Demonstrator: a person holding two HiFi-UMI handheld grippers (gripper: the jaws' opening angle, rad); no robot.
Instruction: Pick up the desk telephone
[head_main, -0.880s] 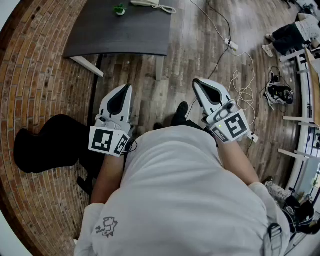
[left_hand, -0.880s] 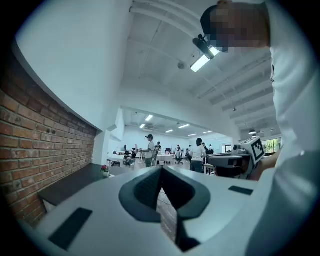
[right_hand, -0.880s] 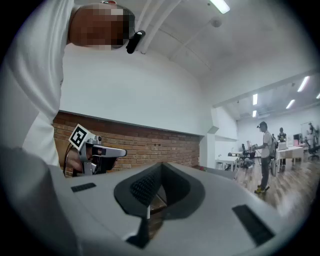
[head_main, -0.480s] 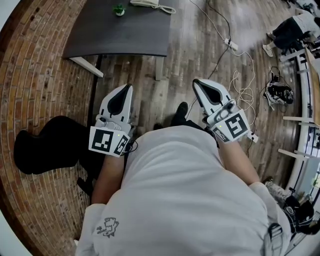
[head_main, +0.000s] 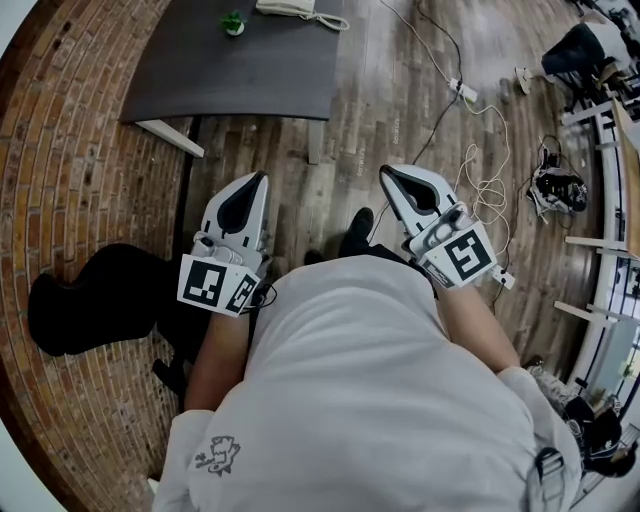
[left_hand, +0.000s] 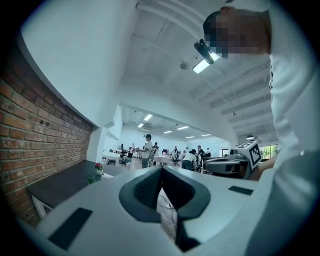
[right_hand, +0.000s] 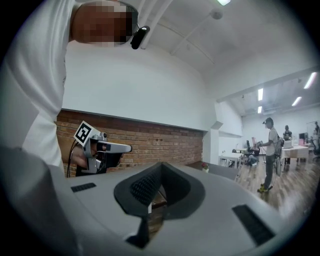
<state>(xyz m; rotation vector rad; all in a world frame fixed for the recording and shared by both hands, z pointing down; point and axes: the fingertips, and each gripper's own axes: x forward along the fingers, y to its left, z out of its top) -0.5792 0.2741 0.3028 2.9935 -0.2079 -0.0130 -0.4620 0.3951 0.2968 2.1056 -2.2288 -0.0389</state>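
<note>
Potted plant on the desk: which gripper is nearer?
Left. The left gripper is short of the desk, roughly facing the plant; the right gripper is farther off sideways.

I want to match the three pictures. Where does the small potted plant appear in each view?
Head view: the small potted plant stands at the top, left of centre, on the dark table.
Left gripper view: the plant is at lower left, on the table's far end.
Right gripper view: the plant is just right of centre.
Shared landmark: the brick wall.
</note>
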